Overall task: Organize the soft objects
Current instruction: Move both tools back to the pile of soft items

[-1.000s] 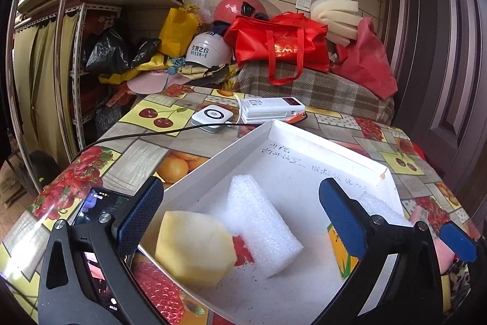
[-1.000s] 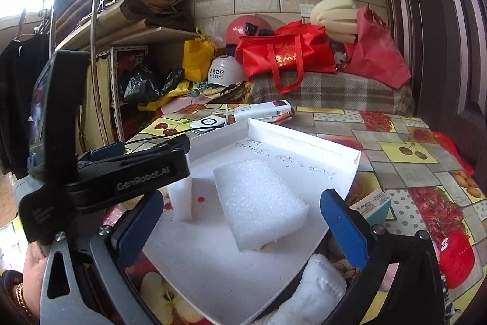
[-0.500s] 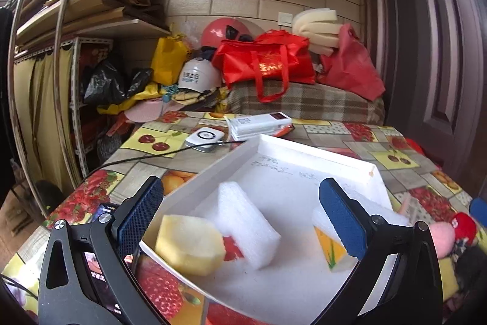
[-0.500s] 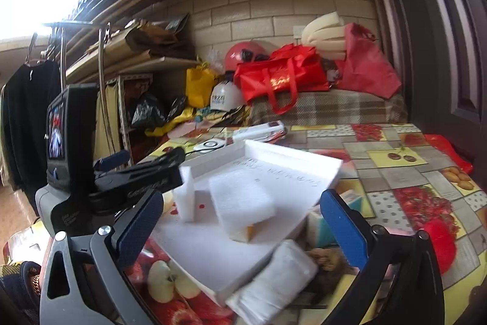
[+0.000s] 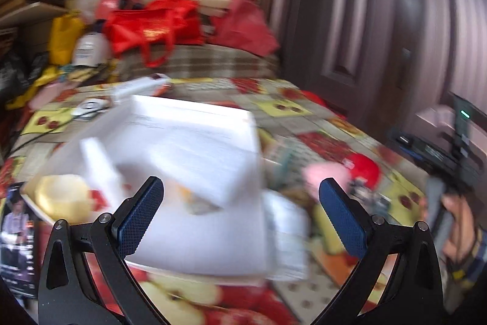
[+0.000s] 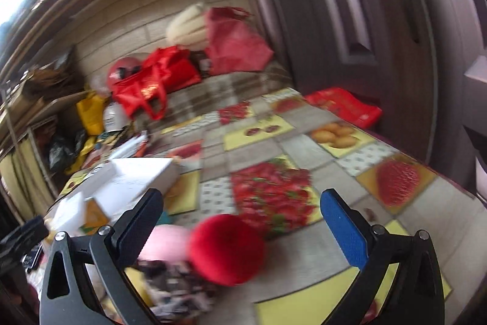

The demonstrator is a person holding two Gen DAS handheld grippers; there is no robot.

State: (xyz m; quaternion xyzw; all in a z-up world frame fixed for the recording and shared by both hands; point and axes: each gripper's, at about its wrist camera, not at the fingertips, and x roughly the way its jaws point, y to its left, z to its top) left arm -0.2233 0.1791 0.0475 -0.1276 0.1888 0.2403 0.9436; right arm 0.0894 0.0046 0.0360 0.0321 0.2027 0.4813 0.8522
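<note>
Your right gripper (image 6: 242, 221) hangs jaws apart over the red ball (image 6: 226, 249), likely the next pick. Your left gripper (image 5: 240, 213), also apart and empty, faces the tray (image 5: 194, 111) where foam is gathered.

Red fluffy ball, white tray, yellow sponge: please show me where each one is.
Red fluffy ball (image 6: 226, 249): right wrist view, middle of the ball.
White tray (image 5: 194, 108): left wrist view, far rim.
Yellow sponge (image 5: 62, 197): left wrist view, top face.

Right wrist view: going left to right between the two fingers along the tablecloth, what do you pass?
White tray → pink soft ball → red pompom → strawberry print. The open right gripper holds none of them.
</note>
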